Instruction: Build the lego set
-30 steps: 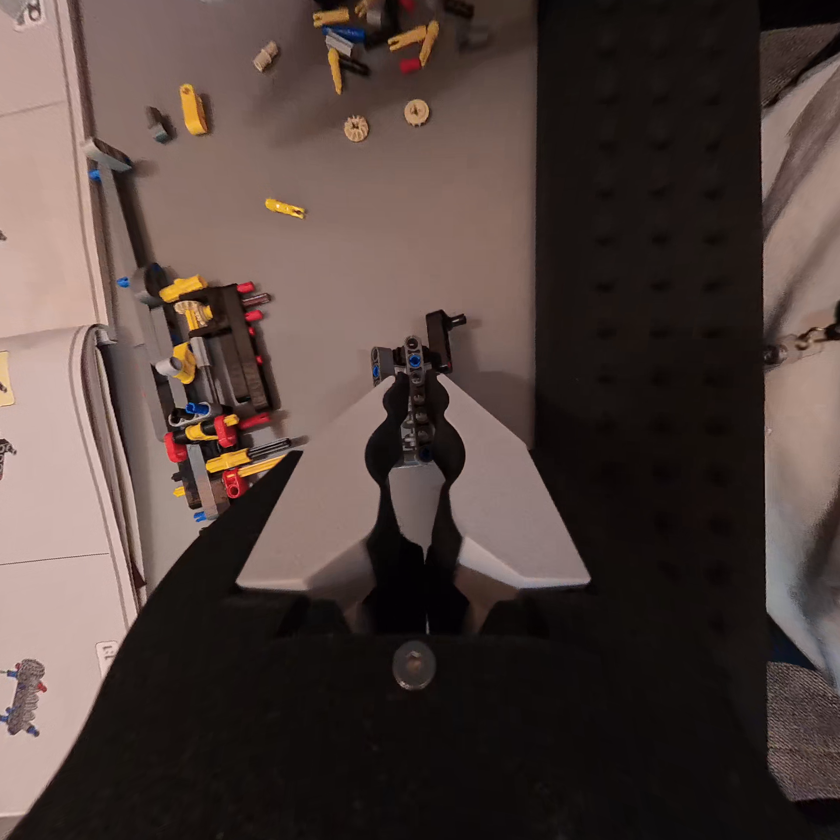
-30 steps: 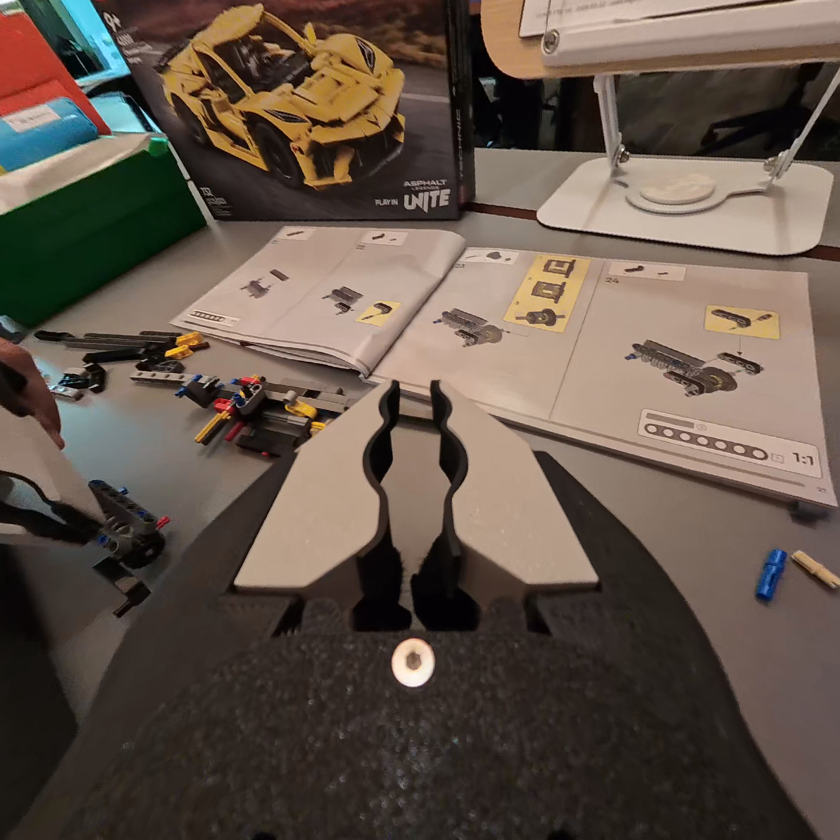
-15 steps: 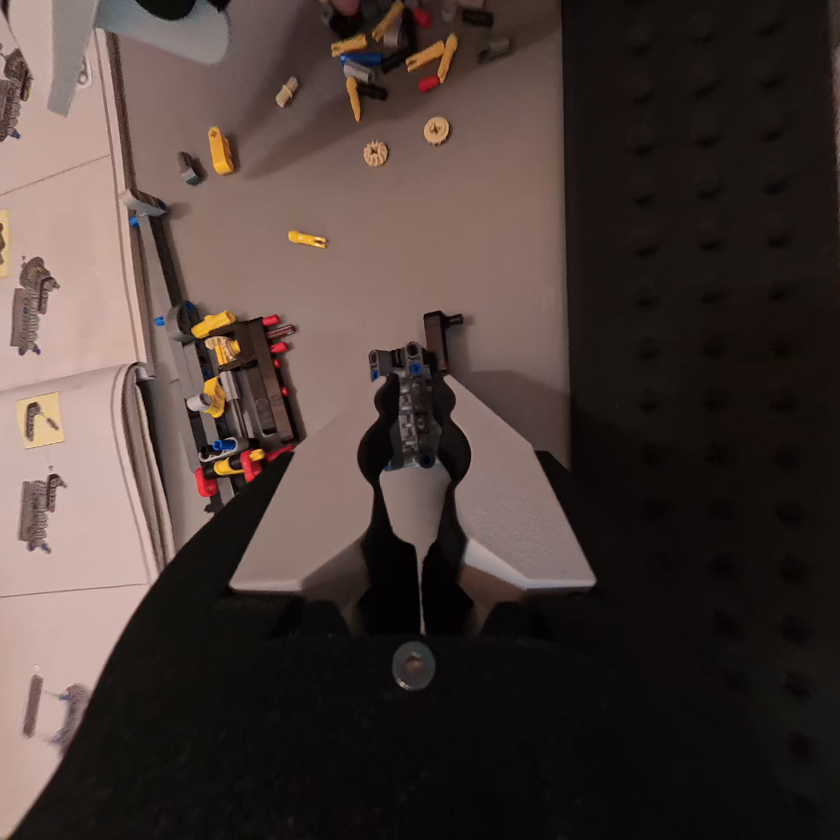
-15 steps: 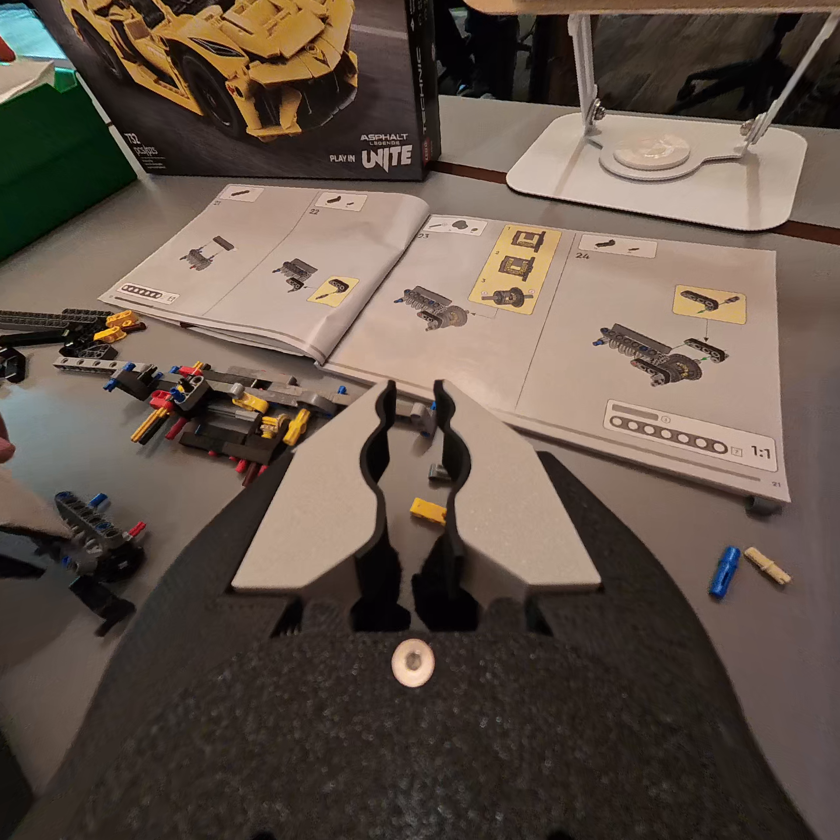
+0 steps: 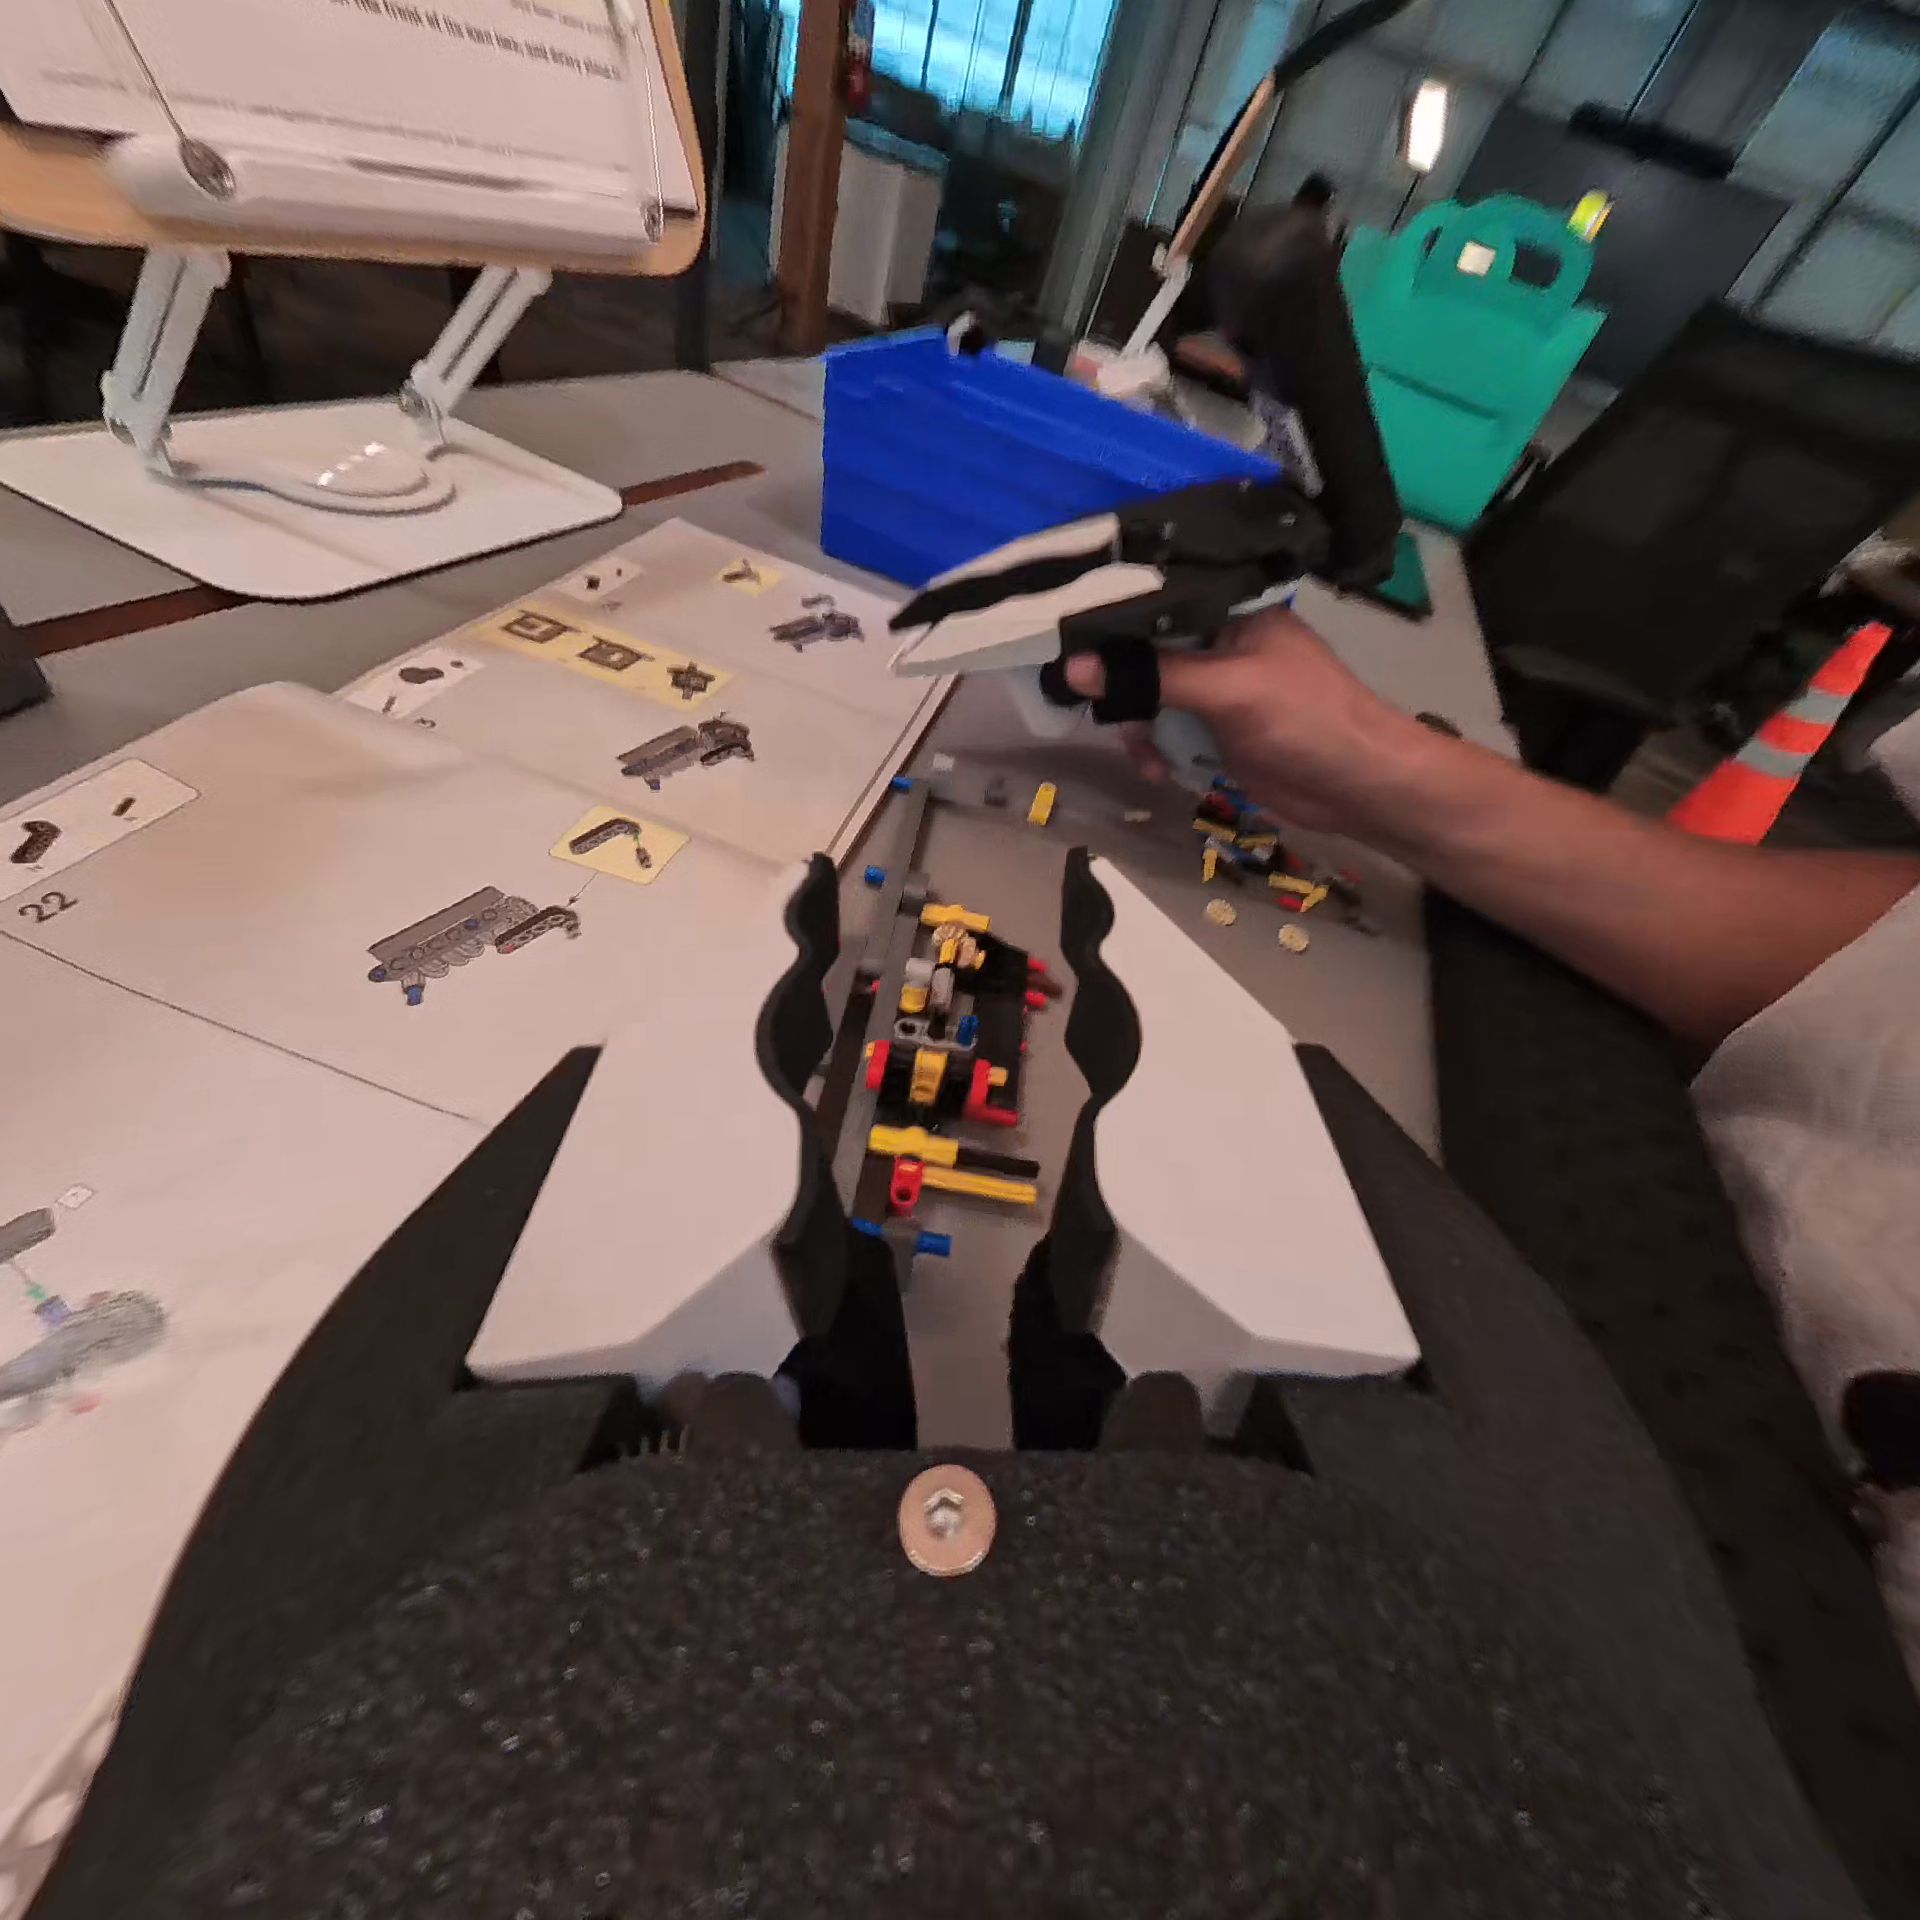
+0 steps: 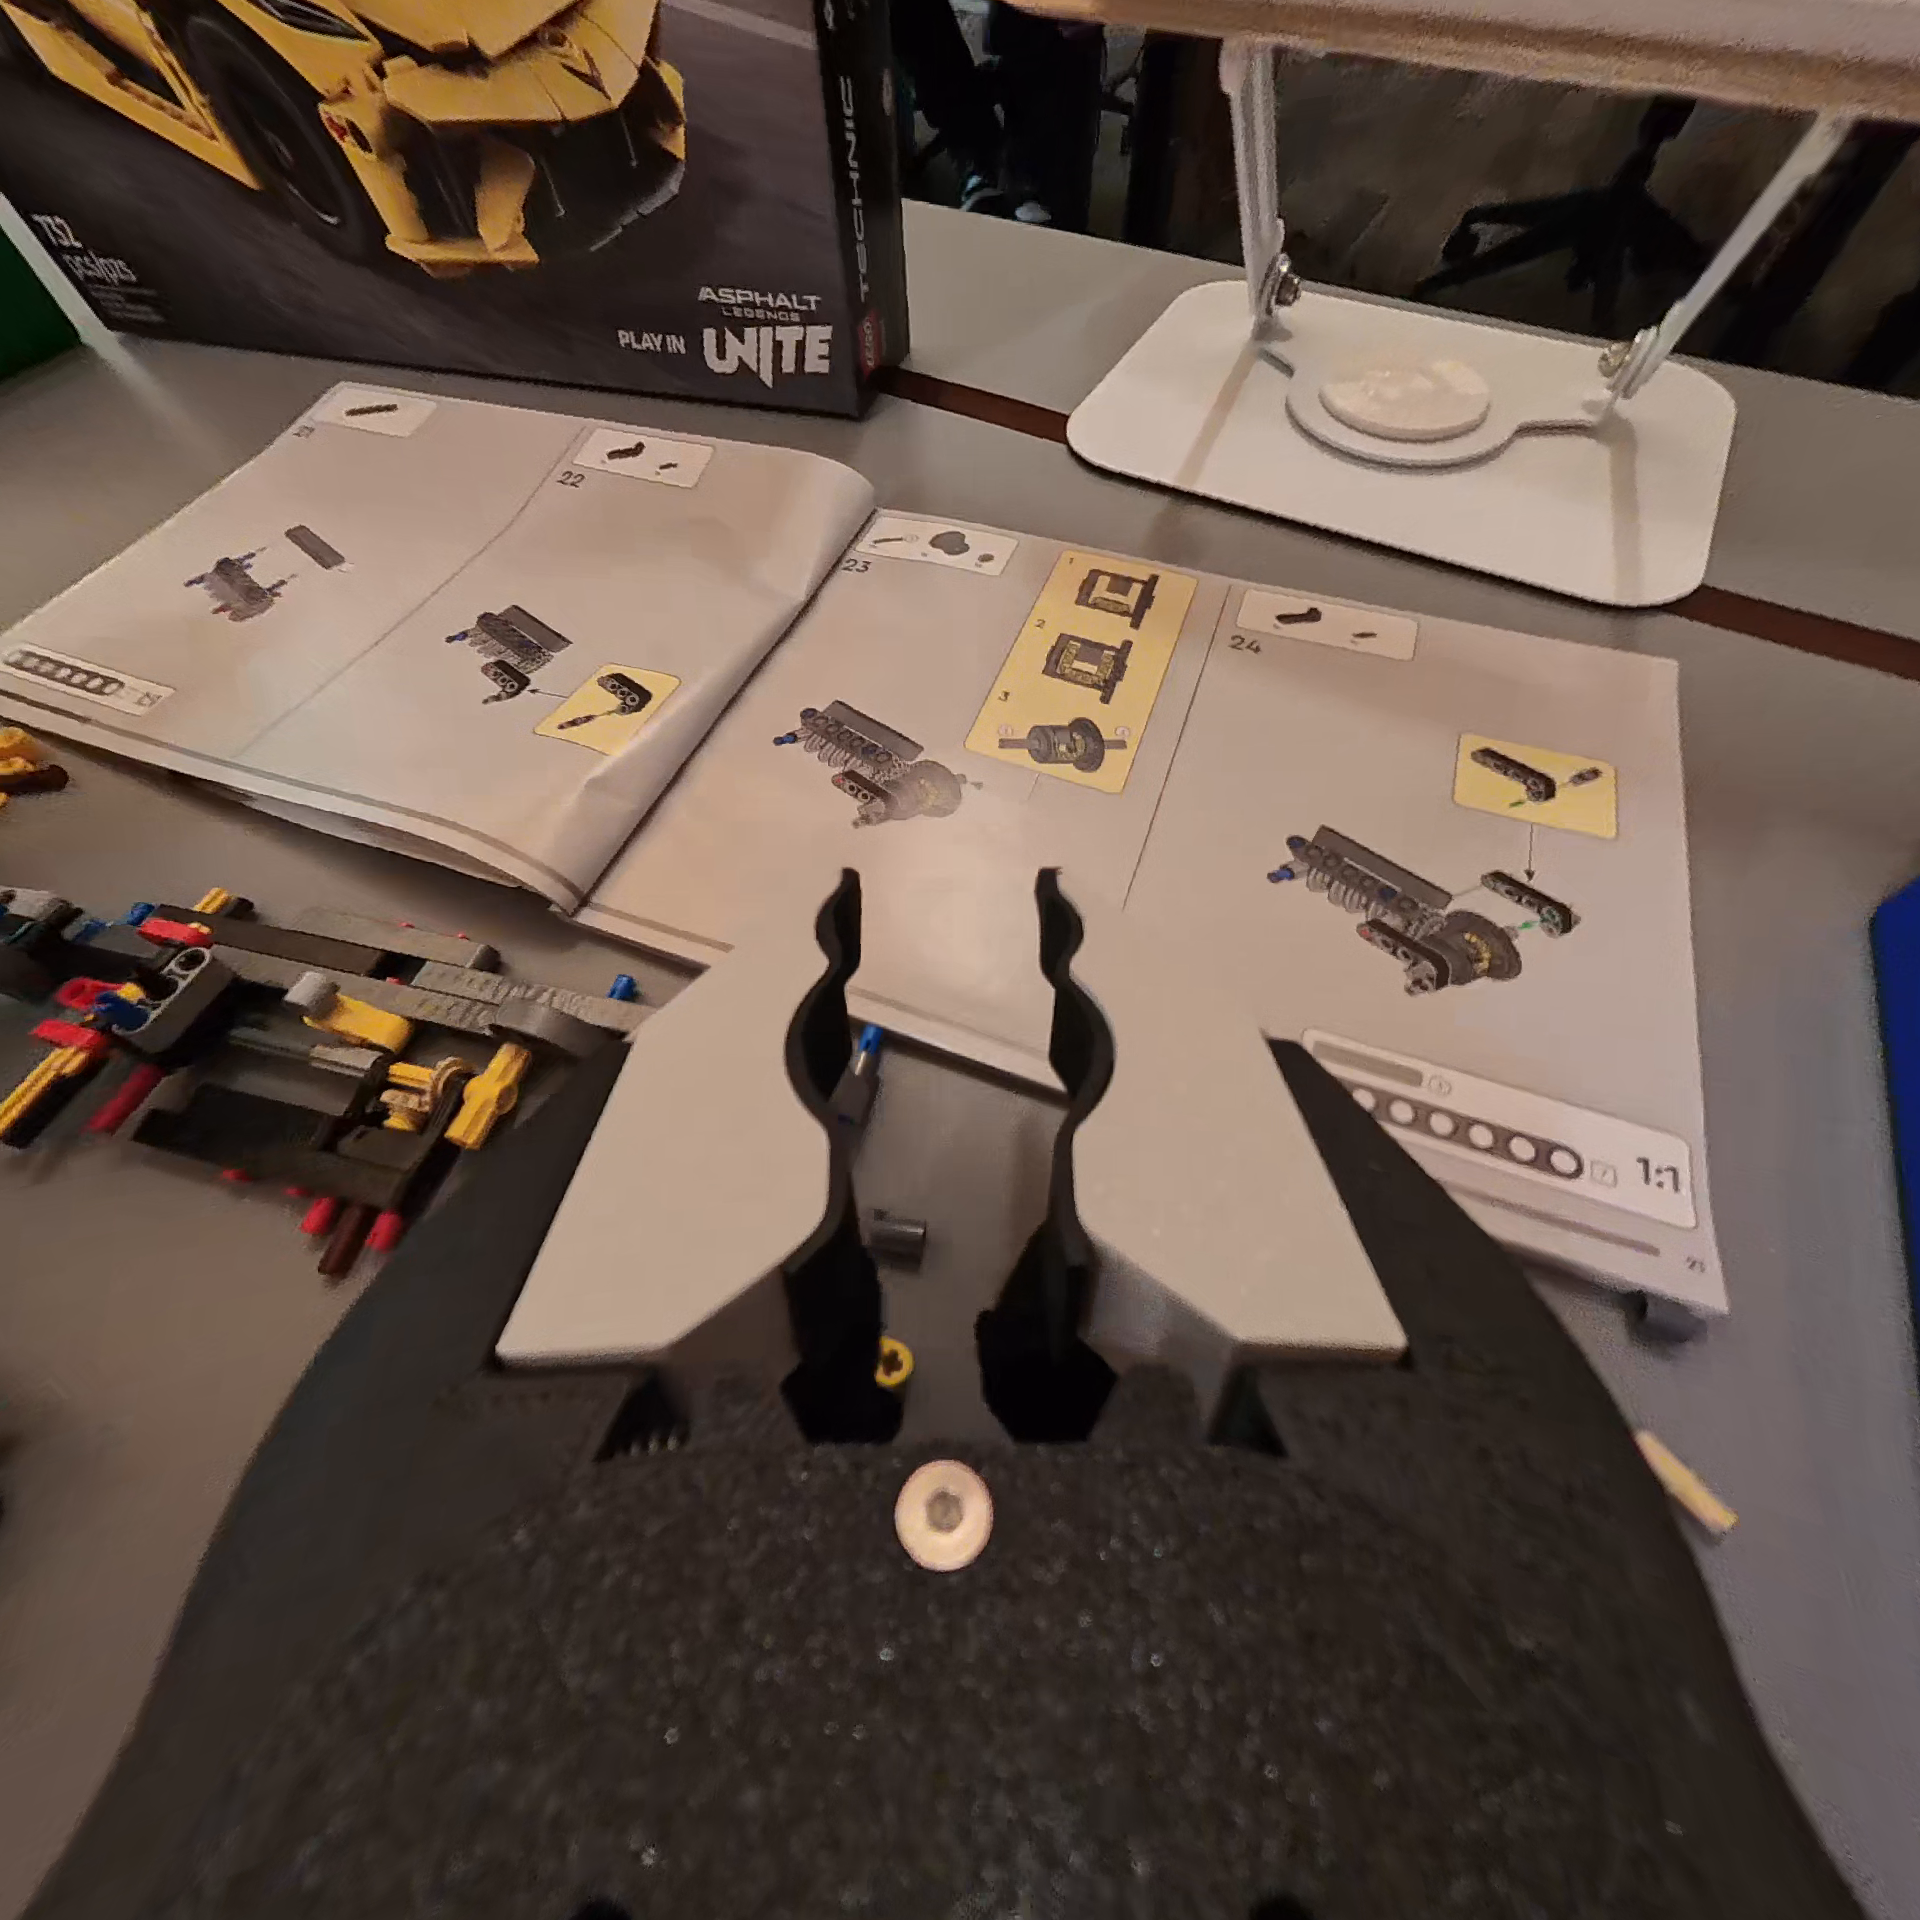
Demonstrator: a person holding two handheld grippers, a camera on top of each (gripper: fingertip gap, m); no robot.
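My left gripper is open and empty, hovering over the partly built black, grey, yellow and red lego assembly, which shows between its fingers. The assembly also lies at the left of the right wrist view. My right gripper is open and empty above the near edge of the open instruction booklet. Under it lie a small grey piece with a blue pin, a dark grey piece and a yellow piece. The left wrist view shows the right gripper held by a hand above the booklet.
A pile of loose pieces and two tan gears lie under the person's arm. A blue bin and a white stand are behind the booklet. The set's box stands at the back left. A tan pin lies at the right. Tip to tip, the grippers are about 20 cm apart. Measured from the fingertips, the dark grey piece is 7 cm or so from the right gripper and 20 cm from the left. The left camera catches it too, in the left wrist view.
My left gripper, shut on a small grey beam sub-assembly and pointing down, has opened, is empty and now faces across the table. My right gripper has opened wider and moved toward the booklet.
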